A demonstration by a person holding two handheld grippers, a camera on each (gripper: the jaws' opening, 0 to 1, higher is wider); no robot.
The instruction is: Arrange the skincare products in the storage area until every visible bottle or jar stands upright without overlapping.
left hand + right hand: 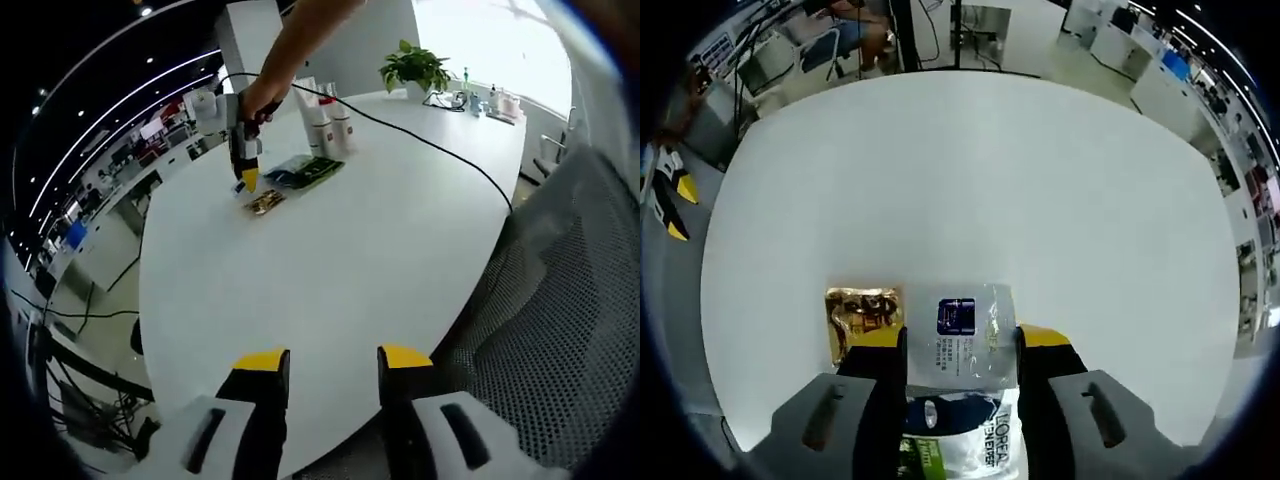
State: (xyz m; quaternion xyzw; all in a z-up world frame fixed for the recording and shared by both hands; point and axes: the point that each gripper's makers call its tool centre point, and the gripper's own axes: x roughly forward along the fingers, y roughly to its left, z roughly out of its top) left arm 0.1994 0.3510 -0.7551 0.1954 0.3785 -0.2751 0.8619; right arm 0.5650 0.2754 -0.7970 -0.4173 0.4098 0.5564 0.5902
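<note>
My right gripper (958, 336) is open and hangs low over the white table (970, 180). A clear sachet with a blue label (962, 325) lies between its jaws, partly over a L'Oreal sachet (970, 435). A gold sachet (862, 318) lies just to their left. In the left gripper view, a hand holds that right gripper (247, 182) tips-down beside the gold sachet (265, 202) and the green and clear sachets (305, 172). White bottles and tubes (322, 118) stand upright behind them. My left gripper (333, 358) is open with nothing in it, near the table's edge.
A black cable (430, 145) runs across the table (340, 260) towards a potted plant (415, 65) and small items at the far end. A mesh chair (560, 300) stands at the right. The left gripper (670, 205) shows past the table's left edge.
</note>
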